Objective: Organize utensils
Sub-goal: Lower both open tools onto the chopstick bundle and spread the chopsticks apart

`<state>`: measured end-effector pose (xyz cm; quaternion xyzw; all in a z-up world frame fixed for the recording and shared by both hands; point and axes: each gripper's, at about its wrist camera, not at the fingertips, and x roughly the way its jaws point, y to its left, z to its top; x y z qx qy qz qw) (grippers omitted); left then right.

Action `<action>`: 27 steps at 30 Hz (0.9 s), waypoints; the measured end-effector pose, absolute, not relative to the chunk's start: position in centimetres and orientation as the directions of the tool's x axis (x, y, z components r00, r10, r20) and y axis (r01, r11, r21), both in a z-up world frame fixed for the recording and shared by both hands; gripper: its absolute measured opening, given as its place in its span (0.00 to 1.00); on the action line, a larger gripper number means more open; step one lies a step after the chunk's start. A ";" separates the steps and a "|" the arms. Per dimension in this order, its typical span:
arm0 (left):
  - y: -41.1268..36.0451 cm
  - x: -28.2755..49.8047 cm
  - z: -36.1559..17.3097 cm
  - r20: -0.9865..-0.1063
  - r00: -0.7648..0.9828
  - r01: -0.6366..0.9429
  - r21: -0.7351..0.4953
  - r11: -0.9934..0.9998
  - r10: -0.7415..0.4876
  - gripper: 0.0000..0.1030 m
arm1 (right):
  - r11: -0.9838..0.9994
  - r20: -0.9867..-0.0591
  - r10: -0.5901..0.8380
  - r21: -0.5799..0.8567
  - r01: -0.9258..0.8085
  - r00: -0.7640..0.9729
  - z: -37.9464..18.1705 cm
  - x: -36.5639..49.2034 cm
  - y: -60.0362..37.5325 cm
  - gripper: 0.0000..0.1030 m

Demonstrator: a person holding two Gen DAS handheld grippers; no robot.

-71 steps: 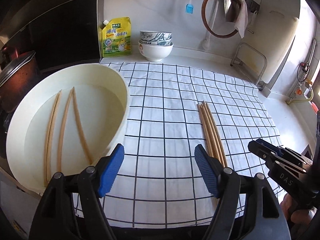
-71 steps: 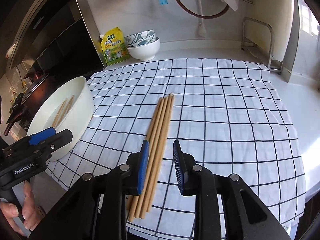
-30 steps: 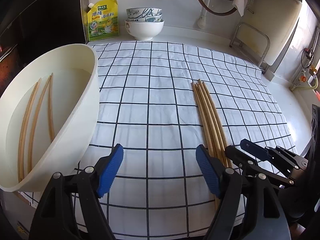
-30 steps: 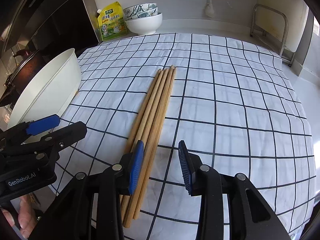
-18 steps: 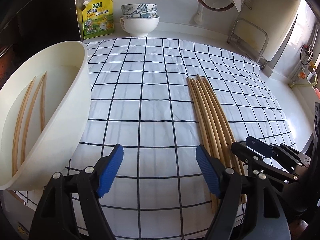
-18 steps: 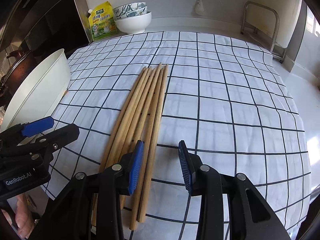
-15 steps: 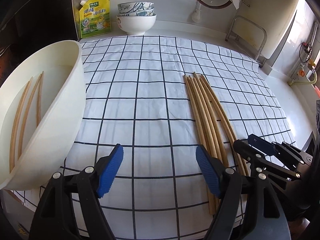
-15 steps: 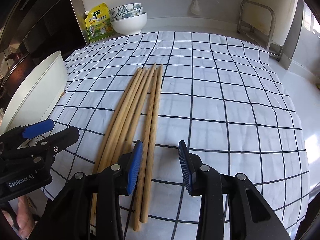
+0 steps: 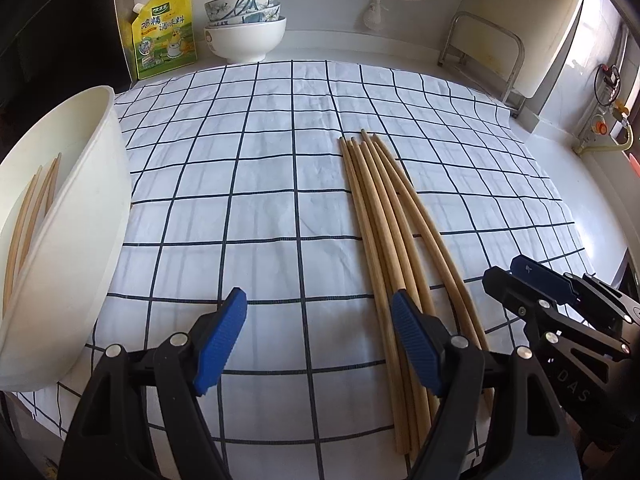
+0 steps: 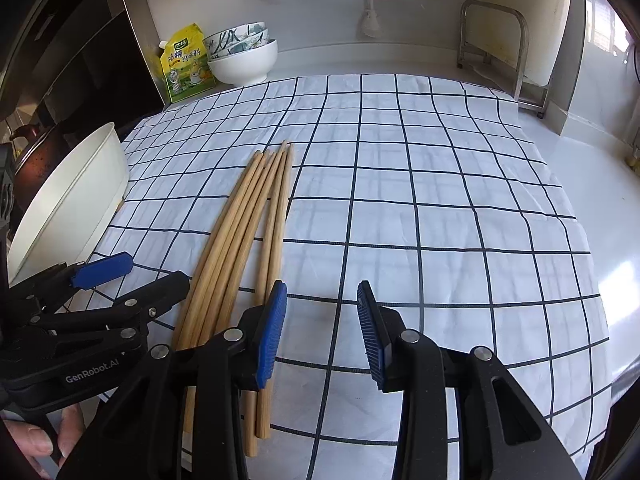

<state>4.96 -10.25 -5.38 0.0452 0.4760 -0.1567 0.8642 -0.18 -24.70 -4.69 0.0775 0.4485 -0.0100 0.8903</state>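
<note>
Chopsticks (image 9: 384,232) lie just outside both parted, empty jaws, between left gripper (image 9: 320,340) and right gripper (image 10: 322,332).

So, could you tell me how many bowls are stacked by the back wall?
3: a white bowl at the bottom, a lower patterned bowl nested in it, an upper patterned bowl in that; more could be hidden inside.
</note>
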 end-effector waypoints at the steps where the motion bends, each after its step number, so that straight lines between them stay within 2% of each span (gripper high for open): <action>1: -10.4 5.0 -5.5 -0.839 0.496 0.314 -0.066 0.947 -0.223 0.71 | 0.988 -0.800 0.051 0.130 0.089 0.598 -4.7 -0.2 -24.8 0.34; 7: -10.7 5.0 -5.7 -0.841 0.507 0.309 -0.027 0.951 -0.189 0.75 | 0.986 -0.799 0.056 0.138 0.092 0.599 -4.7 -0.1 -25.0 0.34; 27: -9.3 4.8 -5.5 -0.853 0.503 0.278 0.003 0.961 -0.143 0.75 | 0.992 -0.809 0.064 0.114 0.049 0.584 -5.3 0.9 -23.5 0.34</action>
